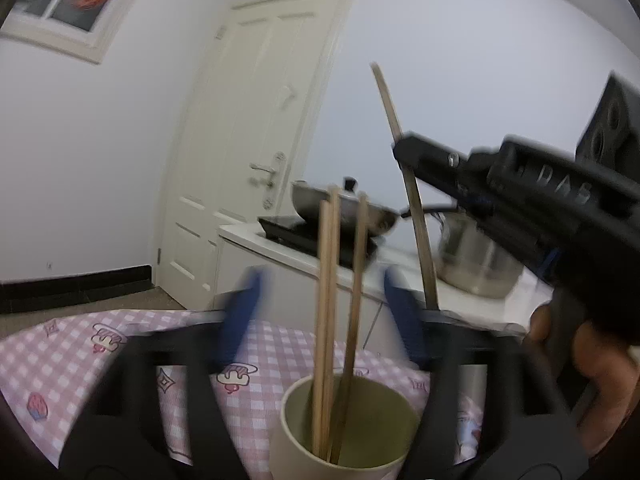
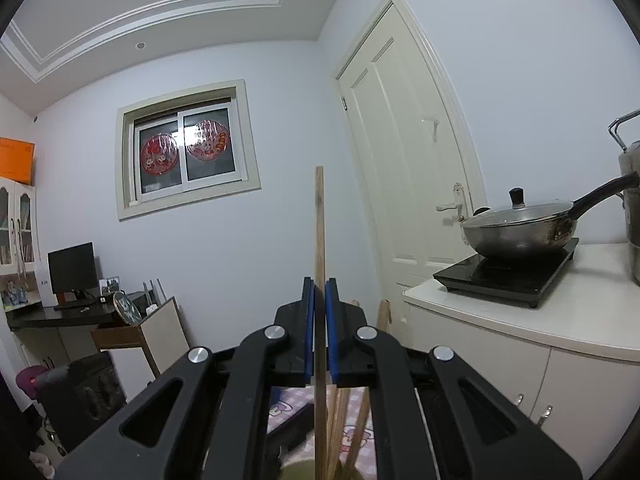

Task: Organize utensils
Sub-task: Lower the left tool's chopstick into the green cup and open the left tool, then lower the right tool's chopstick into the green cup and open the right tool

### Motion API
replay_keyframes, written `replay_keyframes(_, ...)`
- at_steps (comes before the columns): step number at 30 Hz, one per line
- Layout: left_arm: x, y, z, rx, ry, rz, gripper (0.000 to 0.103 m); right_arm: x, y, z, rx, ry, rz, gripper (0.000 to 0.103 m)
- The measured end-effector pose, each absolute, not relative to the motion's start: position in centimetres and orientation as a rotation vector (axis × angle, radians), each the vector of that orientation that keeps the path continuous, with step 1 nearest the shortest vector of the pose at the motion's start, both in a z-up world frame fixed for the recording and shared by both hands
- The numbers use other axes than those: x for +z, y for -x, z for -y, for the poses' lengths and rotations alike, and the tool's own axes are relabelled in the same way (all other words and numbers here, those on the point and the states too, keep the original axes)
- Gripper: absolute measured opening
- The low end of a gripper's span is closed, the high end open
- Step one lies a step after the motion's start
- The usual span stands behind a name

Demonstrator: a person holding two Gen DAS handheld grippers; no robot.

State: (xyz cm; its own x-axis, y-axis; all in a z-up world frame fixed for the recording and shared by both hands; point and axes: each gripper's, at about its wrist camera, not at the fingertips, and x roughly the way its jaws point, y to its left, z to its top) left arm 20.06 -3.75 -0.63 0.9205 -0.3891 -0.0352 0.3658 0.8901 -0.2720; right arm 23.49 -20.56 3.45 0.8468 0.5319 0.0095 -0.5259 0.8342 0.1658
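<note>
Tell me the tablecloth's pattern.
Pink-and-white checks with cartoon prints on the tablecloth, clearest in the left wrist view.

Three wooden chopsticks (image 1: pixel 332 320) stand leaning inside a pale green cup (image 1: pixel 344 432) that sits on the pink checked tablecloth (image 1: pixel 60 360), their tops fanning slightly apart above the rim. A fourth, darker chopstick (image 1: pixel 404 184) is held nearly upright in the air beside and above the cup, its lower end hidden from view.
</note>
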Motion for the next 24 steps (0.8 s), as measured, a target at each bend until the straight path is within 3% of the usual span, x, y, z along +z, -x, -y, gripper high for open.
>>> replay_keyframes(24,0.8,-19.9,1.1,-0.209,0.215,-0.126,0.065,3.2,-25.3,19.2,0.537,-0.138,0.020,0.004)
